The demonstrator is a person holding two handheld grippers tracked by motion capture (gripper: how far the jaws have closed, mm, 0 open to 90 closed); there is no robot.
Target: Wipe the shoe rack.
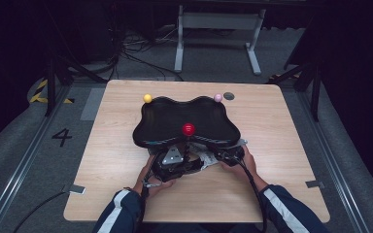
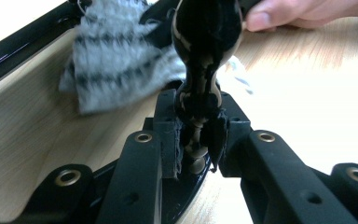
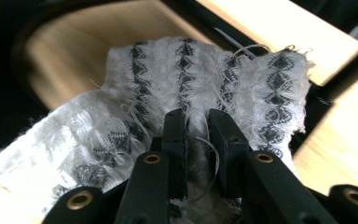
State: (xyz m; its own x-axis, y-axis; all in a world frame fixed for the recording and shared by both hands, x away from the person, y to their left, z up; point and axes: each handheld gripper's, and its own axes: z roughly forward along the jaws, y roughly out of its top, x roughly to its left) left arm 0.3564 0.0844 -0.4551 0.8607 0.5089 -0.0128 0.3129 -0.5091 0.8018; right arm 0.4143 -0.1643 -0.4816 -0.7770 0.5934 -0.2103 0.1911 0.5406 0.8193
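Note:
A black wavy-edged tray [image 1: 167,116] sits mid-table, with a yellow ball [image 1: 147,98] and a pink ball [image 1: 217,97] at its far corners. At its near edge stands a glossy black post [image 2: 207,42] topped by a red ball [image 1: 188,129]. My left gripper [image 2: 196,140] is shut on the post's narrow lower stem; from above, the left gripper [image 1: 184,154] sits just below the tray. My right gripper [image 3: 196,135] is shut on a white cloth with black woven stripes [image 3: 191,74], held against the post's base. The same cloth [image 2: 116,60] lies beside the post.
A small grey disc [image 1: 228,95] lies on the wooden table [image 1: 281,160] near the pink ball. The person's fingers [image 2: 303,11] are close behind the post. A white metal frame [image 1: 218,29] stands on the floor beyond the table's far edge.

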